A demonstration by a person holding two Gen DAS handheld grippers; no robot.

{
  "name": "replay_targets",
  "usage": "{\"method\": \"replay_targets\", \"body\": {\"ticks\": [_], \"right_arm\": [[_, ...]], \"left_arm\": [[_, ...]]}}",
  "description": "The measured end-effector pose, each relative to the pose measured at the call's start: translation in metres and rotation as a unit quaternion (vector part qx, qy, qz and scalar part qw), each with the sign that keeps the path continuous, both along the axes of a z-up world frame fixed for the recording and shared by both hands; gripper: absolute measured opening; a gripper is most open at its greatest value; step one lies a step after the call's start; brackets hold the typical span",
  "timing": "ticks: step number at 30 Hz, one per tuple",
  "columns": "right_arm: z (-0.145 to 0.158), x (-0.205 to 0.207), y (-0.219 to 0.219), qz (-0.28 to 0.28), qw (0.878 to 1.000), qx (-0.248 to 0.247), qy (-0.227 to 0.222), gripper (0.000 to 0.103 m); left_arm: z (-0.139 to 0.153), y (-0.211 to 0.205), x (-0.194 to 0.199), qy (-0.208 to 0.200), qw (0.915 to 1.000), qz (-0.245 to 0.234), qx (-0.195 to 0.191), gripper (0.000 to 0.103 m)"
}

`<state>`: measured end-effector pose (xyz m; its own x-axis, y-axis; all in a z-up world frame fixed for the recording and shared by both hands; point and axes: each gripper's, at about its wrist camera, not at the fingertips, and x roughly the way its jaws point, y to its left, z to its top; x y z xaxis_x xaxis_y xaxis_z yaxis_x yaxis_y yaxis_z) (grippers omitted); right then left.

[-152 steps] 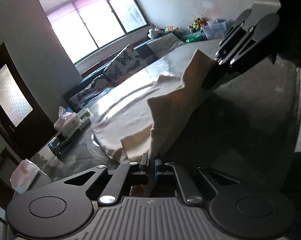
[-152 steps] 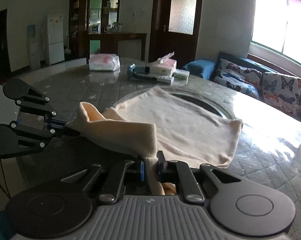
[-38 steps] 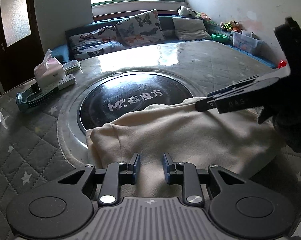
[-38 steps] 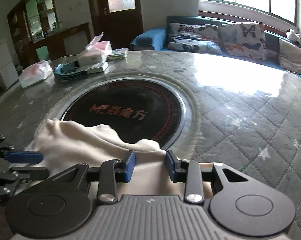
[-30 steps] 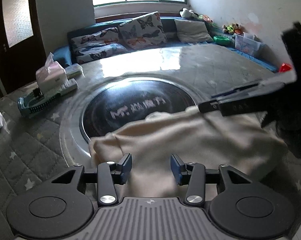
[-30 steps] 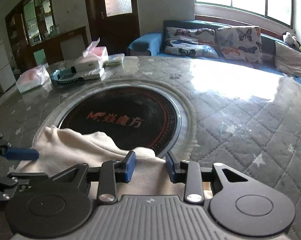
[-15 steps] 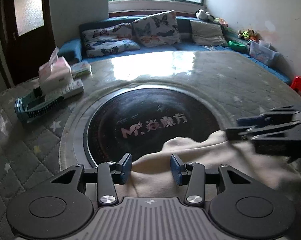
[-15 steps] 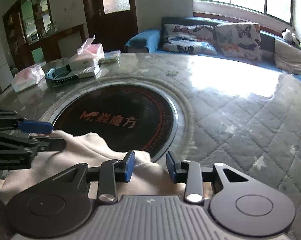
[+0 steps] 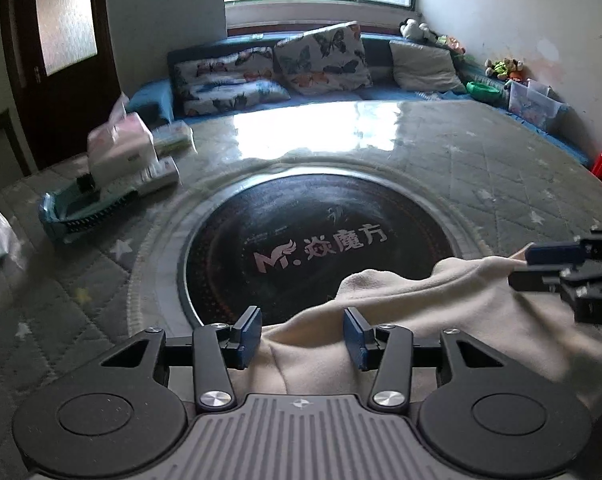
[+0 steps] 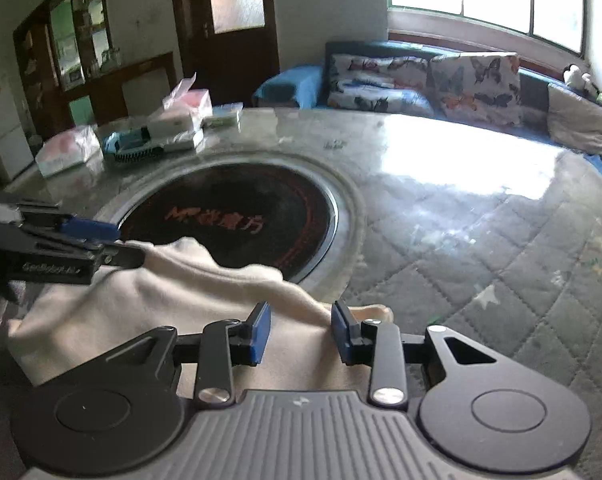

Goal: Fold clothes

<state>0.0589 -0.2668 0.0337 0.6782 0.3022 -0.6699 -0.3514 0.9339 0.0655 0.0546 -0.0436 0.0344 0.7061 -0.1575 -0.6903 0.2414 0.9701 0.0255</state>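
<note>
Left wrist view: my left gripper is spread, jaws empty, the cream garment bunched directly between and beyond them at lower centre. Its long axis runs toward the right edge of the frame, where my right gripper shows; spread or pinched, I cannot tell from here.

Right wrist view: right gripper spread, a cloth ridge lying between the jaws. The garment stretches to lower left, on the quilted table. Both grippers are equally near.
</note>
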Motion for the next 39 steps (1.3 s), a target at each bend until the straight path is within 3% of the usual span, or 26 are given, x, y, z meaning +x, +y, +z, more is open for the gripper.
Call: {"method": "replay_targets", "body": {"ticks": [8,11,15,18,24,28,32,39], "right_arm": [[0.018,-0.039,-0.007,0.032,0.999,-0.01,-0.024,0.033],[0.015,-0.05,-0.003,0.05,0.998,-0.02,-0.024,0.033],[-0.002,-0.048,-0.008,0.033,0.999,-0.036,-0.012,0.032],[0.004,-0.05,-0.013,0.02,0.999,-0.032,-0.02,0.032],[0.021,-0.08,-0.007,0.063,0.997,-0.032,-0.045,0.032],[0.008,-0.093,-0.003,0.076,0.996,-0.042,-0.025,0.019],[-0.001,-0.097,-0.007,0.076,0.996,-0.043,-0.014,0.019],[0.017,-0.099,-0.001,0.088,0.995,-0.029,-0.037,0.02]], "left_arm": [[0.008,-0.003,-0.054,-0.031,0.9991,-0.029,0.008,0.056],[0.003,-0.009,-0.07,-0.035,0.9985,-0.037,0.019,0.056],[-0.002,-0.013,-0.087,-0.038,0.9979,-0.045,0.028,0.057],[-0.002,-0.012,-0.093,-0.039,0.9979,-0.043,0.028,0.057],[-0.006,-0.01,-0.097,-0.039,0.9978,-0.044,0.032,0.058],[-0.009,-0.008,-0.099,-0.035,0.998,-0.041,0.032,0.058],[-0.011,-0.006,-0.1,-0.033,0.998,-0.042,0.034,0.058],[-0.01,-0.003,-0.1,-0.029,0.9984,-0.039,0.029,0.058]]}}
